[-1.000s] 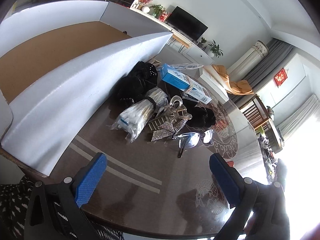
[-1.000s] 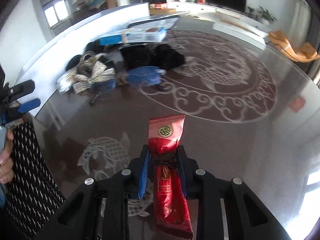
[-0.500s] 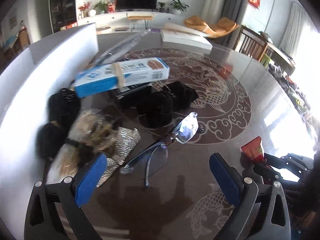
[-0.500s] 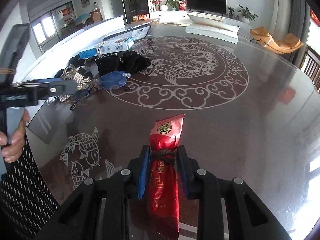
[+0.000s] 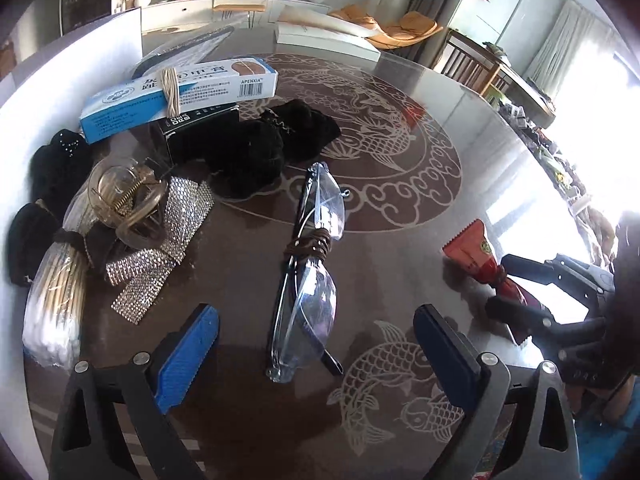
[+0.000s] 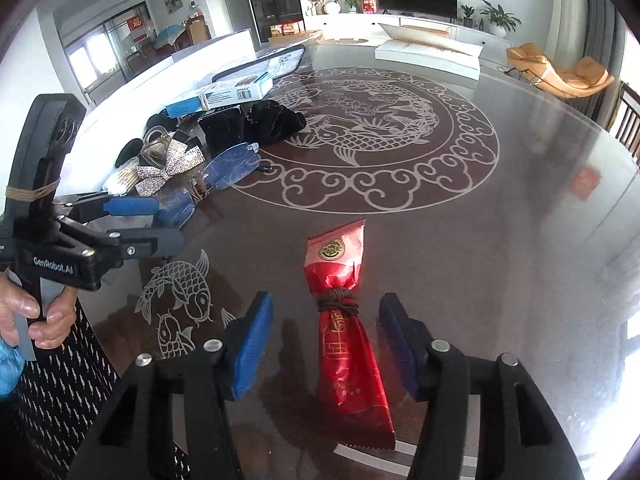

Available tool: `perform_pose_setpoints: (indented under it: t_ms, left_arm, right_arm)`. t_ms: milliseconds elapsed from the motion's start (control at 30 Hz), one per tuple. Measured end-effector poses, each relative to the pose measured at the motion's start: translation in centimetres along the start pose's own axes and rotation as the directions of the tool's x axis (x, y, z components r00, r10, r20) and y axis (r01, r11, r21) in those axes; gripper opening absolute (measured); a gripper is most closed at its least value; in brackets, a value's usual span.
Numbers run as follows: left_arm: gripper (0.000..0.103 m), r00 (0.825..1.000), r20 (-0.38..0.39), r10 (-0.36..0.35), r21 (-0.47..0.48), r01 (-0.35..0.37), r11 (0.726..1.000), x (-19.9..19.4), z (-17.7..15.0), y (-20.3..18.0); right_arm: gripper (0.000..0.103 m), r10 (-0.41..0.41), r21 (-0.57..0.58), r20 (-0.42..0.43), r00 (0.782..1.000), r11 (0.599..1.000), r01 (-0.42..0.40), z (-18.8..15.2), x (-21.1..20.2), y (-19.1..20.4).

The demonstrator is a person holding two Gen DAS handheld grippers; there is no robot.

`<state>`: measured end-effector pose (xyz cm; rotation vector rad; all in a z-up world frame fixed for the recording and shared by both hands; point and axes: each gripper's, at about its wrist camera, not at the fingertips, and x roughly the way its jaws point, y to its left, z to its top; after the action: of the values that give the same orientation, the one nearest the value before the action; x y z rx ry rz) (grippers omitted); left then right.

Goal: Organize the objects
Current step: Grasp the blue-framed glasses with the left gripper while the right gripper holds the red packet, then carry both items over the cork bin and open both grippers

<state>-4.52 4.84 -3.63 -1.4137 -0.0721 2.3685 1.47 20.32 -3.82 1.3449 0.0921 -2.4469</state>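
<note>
Bright daylight from right, window glare, fisheye-curved edges, sharp focus

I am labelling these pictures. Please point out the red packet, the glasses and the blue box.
red packet (image 6: 347, 336), right wrist view, middle below the string.
glasses (image 5: 314, 304), left wrist view, nearer lens.
blue box (image 5: 132, 108), left wrist view, printed side.

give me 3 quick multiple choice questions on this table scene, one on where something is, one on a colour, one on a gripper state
1. Where do the glasses lie?
A. between the left gripper's fingers
B. on the blue-and-white box
C. under the red packet

2. What colour is the packet tied with cord?
A. green
B. red
C. white

3. How does the right gripper stand?
A. shut on the packet
B. open, packet lying between its pads
C. shut on nothing

Answers:
1 A, they lie on the table ahead of the open left gripper.
2 B, red wrapper.
3 B, gaps show on both sides.
</note>
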Motion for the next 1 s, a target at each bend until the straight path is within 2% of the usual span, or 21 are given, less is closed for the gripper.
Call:
perform_pose_setpoints:
  t_ms: [167, 300, 333, 367, 400, 433, 467, 533, 600, 667, 800, 900, 1000]
  left_arm:
    - [0.1, 0.994, -0.019, 0.103, 0.117, -0.1, 0.988, 1.2, 1.2, -2.6]
    - [0.099, 0.991, -0.039, 0.124, 0.147, -0.117, 0.982, 2.2, 1.7, -3.0]
    - [0.094, 0.991, -0.034, 0.131, 0.146, -0.125, 0.981, 2.2, 1.4, -3.0]
    - [0.07, 0.985, -0.004, 0.173, 0.162, -0.17, 0.972, 2.0, 1.4, -3.1]
    - [0.037, 0.984, 0.023, 0.175, 0.173, -0.176, 0.969, 1.6, 1.3, -3.1]
    - [0.025, 0.987, 0.021, 0.159, 0.162, -0.161, 0.974, 1.3, 1.3, -3.0]
    - [0.025, 0.99, 0.016, 0.14, 0.141, -0.141, 0.98, 1.1, 1.2, -2.4]
    - [0.025, 0.994, 0.055, 0.095, 0.103, -0.1, 0.99, 0.0, 0.5, -1.4]
    - [0.025, 0.996, 0.091, 0.022, 0.044, -0.026, 0.999, -1.4, -0.2, -0.2]
    - [0.025, 0.99, 0.136, -0.024, -0.005, 0.025, 1.0, -3.0, -0.6, 1.0]
    - [0.025, 0.968, 0.246, -0.049, -0.073, 0.07, 0.995, -7.6, -1.2, 2.8]
    - [0.025, 0.946, 0.324, 0.009, -0.113, 0.029, 0.993, -11.8, -1.5, 4.3]
    - [0.025, 0.917, 0.362, 0.166, -0.166, -0.112, 0.98, -15.7, -1.7, 6.5]
  right_arm:
    - [0.063, -0.027, -0.094, -0.101, 0.994, 0.995, 0.018, 0.7, 1.5, 0.8]
    - [0.064, -0.045, -0.162, -0.137, 0.99, 0.986, 0.022, 1.1, 2.1, 0.9]
    - [0.061, -0.041, -0.175, -0.142, 0.989, 0.984, 0.016, 1.1, 2.1, 1.0]
    - [0.052, -0.052, -0.198, -0.14, 0.989, 0.98, 0.023, 1.1, 2.1, 1.3]
    - [0.018, -0.05, -0.203, -0.137, 0.989, 0.979, 0.021, 1.1, 1.8, 1.4]
    - [0.019, -0.062, -0.203, -0.147, 0.987, 0.979, 0.031, 1.1, 1.7, 1.4]
    - [0.019, -0.073, -0.201, -0.149, 0.986, 0.979, 0.042, 1.1, 1.5, 1.4]
    - [0.019, -0.075, -0.18, -0.125, 0.989, 0.982, 0.052, 1.1, 0.6, 1.1]
    - [0.019, -0.058, -0.138, -0.089, 0.994, 0.989, 0.046, 1.6, -0.6, 0.8]
    - [0.019, -0.035, -0.097, -0.048, 0.998, 0.995, 0.03, 2.5, -1.9, 0.7]
    - [0.019, 0.021, -0.081, 0.021, 1.0, 0.997, -0.019, 5.5, -3.7, 2.1]
    - [0.019, 0.085, -0.108, 0.075, 0.994, 0.991, -0.076, 8.5, -4.7, 4.9]
    - [0.019, 0.165, -0.142, 0.119, 0.979, 0.979, -0.148, 11.7, -4.9, 8.8]
